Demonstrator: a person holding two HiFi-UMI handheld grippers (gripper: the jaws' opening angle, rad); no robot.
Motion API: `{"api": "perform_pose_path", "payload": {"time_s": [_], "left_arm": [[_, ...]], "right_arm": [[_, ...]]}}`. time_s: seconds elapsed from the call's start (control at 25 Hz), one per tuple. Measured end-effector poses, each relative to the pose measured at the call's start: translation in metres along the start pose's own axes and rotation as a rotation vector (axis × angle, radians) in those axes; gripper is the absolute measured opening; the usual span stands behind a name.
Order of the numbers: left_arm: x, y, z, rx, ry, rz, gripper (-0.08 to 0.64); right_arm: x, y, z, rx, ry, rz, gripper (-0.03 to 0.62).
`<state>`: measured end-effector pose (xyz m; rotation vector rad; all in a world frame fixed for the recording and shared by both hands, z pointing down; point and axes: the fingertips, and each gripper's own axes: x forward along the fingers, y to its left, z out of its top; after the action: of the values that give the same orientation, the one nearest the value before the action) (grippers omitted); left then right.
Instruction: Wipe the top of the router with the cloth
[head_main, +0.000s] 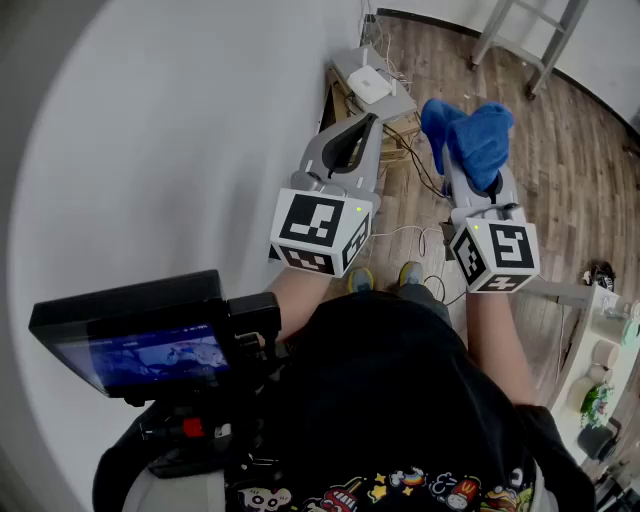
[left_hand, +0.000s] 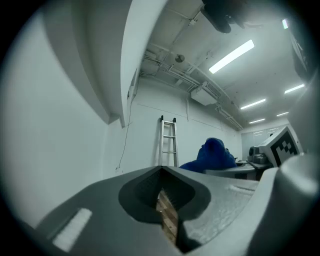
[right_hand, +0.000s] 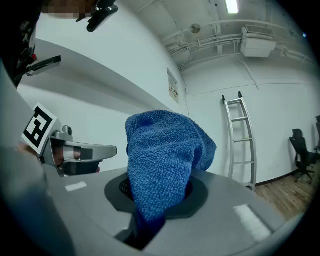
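Note:
A small white router (head_main: 369, 84) lies on a low grey stand (head_main: 402, 104) against the wall, beyond both grippers. A blue terry cloth (head_main: 470, 135) bunches up out of my right gripper (head_main: 472, 168), which is shut on it; in the right gripper view the cloth (right_hand: 165, 155) rises from between the jaws and hides their tips. My left gripper (head_main: 360, 125) is held beside it, pointing toward the router, shut with nothing in it. In the left gripper view its jaws (left_hand: 162, 192) meet with only a thin slit. Both grippers are off the router.
A tangle of cables (head_main: 408, 152) hangs below the stand over the wooden floor (head_main: 570, 180). The white wall (head_main: 180, 150) runs along the left. An aluminium ladder (head_main: 525, 35) leans at the back. A monitor rig (head_main: 140, 335) sits at the person's chest, and a shelf with small items (head_main: 605, 350) stands at right.

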<state>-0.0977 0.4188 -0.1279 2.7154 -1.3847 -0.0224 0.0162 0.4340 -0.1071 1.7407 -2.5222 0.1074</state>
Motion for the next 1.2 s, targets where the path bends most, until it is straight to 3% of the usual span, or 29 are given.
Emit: {"api": "perform_pose_path", "payload": {"time_s": [0.88,1.04,1.2], "left_arm": [[0.001,0.003,-0.004,-0.014,0.011,0.009,0.002],[0.031,0.005,-0.014,-0.013,0.02,0.004,0.002],[0.098,0.021,-0.023,-0.031,0.051,0.011,0.002]], "right_arm": [[0.0,-0.001,-0.005,0.0,0.012,0.023,0.103],[0.016,-0.024,-0.018,0.005,0.026,0.026,0.103],[0.062,-0.071,-0.028,0.025,0.066,0.032,0.104]]}}
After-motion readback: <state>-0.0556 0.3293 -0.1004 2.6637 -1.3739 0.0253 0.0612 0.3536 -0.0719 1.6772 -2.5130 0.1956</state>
